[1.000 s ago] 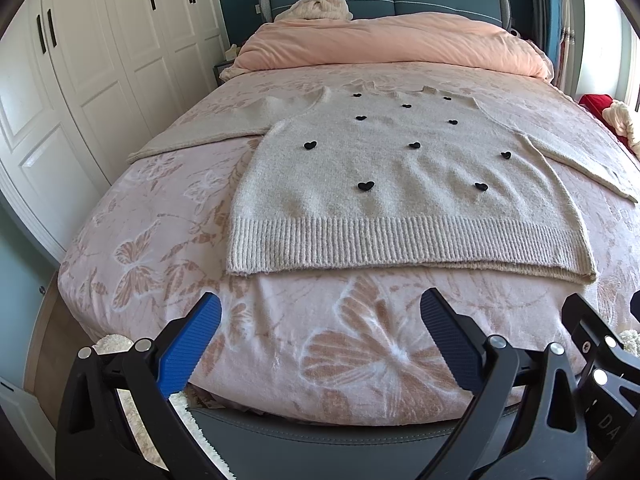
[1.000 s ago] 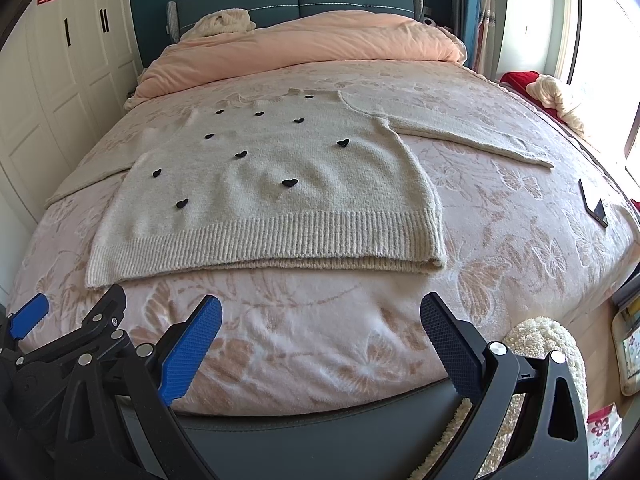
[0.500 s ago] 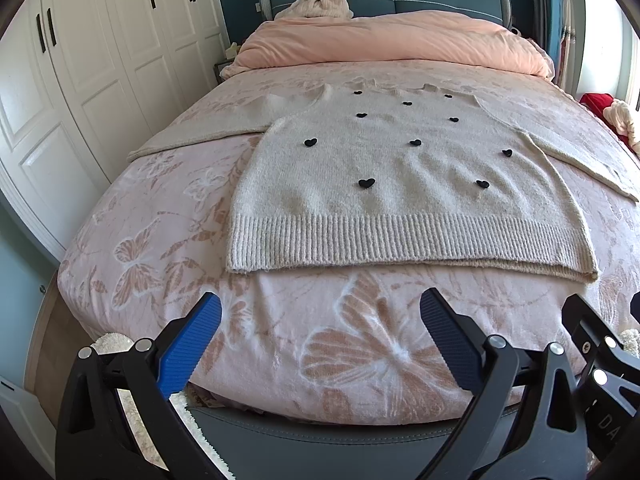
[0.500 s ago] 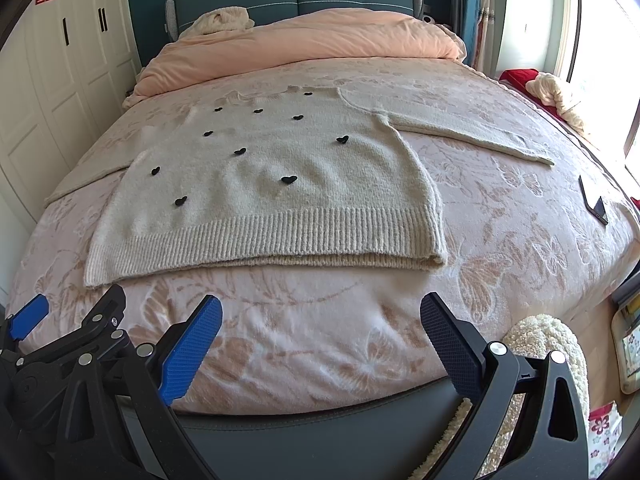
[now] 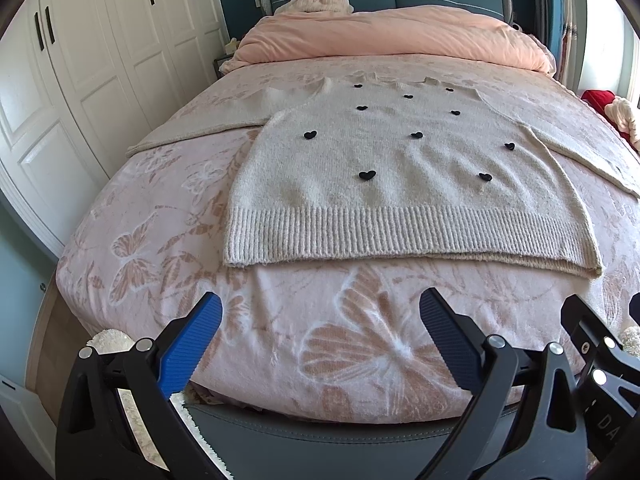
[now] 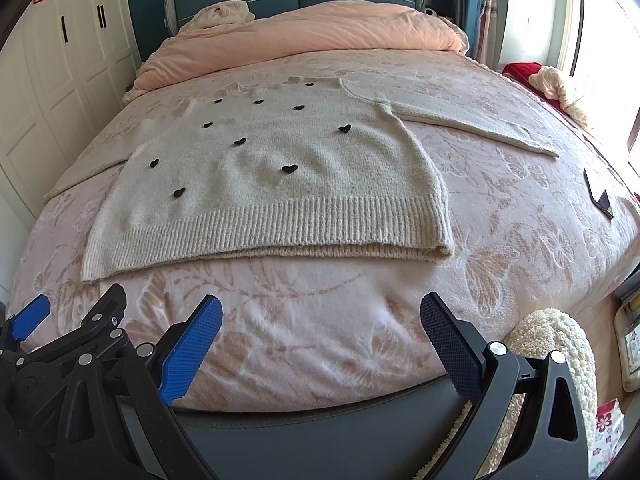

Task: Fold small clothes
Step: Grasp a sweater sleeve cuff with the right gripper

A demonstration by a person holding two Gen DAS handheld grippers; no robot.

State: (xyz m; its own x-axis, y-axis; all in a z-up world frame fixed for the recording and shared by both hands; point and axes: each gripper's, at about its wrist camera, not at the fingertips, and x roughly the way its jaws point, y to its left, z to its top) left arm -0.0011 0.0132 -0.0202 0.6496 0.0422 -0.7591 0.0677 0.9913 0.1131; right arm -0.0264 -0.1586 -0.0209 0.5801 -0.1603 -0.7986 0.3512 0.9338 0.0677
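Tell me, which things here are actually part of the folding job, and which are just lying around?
Part of the job:
- cream sweater with black hearts, spread flat on the bed
- left tool, open
- right tool, open

Just lying about:
- pink duvet near the headboard
- dark flat object on the bed's right side
- white wardrobe

Home bedroom for sure: big bed [image 5: 168,216] with a pink duvet [image 5: 392,36] at the far end, white wardrobe [image 5: 80,72] along the left, window [image 6: 600,20] right.
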